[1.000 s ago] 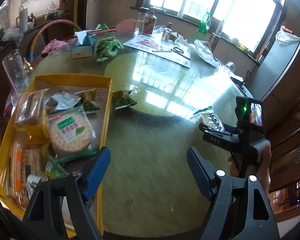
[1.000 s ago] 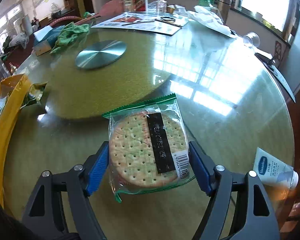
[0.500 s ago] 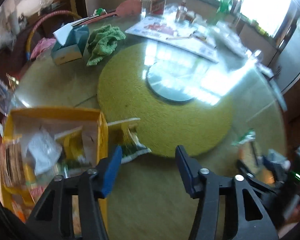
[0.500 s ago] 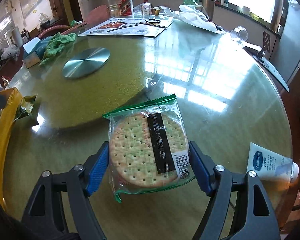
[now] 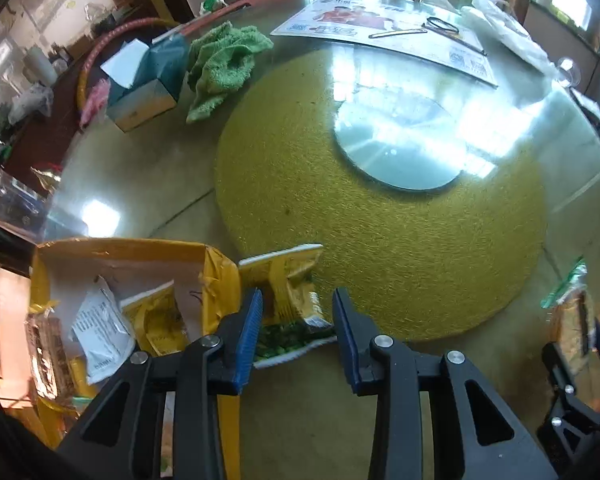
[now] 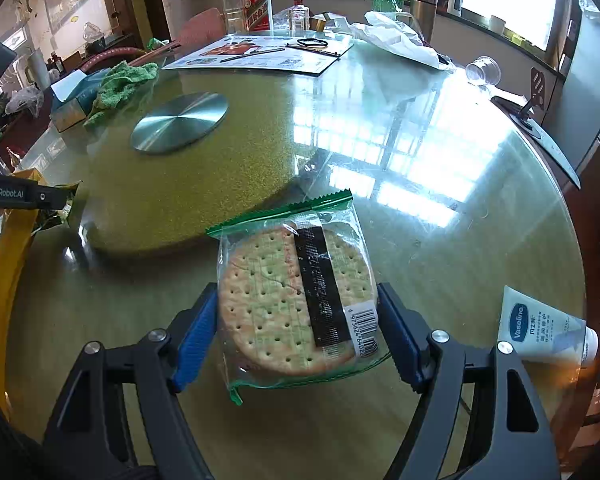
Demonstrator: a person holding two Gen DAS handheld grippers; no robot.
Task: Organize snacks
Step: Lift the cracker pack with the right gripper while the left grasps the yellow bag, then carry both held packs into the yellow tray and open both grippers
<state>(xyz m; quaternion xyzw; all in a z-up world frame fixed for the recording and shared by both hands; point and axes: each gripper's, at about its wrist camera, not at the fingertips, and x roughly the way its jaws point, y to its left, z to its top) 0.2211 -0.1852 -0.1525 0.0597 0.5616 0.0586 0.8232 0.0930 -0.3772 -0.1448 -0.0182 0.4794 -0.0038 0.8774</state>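
Observation:
My right gripper (image 6: 298,326) is shut on a round cracker pack (image 6: 296,296) in clear green-edged wrap, held just above the glass table; the pack also shows in the left wrist view (image 5: 572,316). My left gripper (image 5: 298,318) is open, its fingers on either side of a yellow-green snack packet (image 5: 290,300) lying on the table beside the yellow box (image 5: 216,276). The same packet shows in the right wrist view (image 6: 62,204). The box holds several snack packs, among them a white sachet (image 5: 100,326).
A round yellow-green mat (image 5: 380,216) with a metal disc (image 5: 400,140) fills the table centre. A green towel (image 5: 220,64) and a tissue box (image 5: 144,84) lie far left. A Vaseline tube (image 6: 544,330) lies at the right. Bottles (image 6: 256,8) and a paper sheet (image 6: 260,54) are at the back.
My left gripper has swung from over the box toward the loose yellow-green packet and narrowed around it. My right gripper keeps hold of the cracker pack, nearly still.

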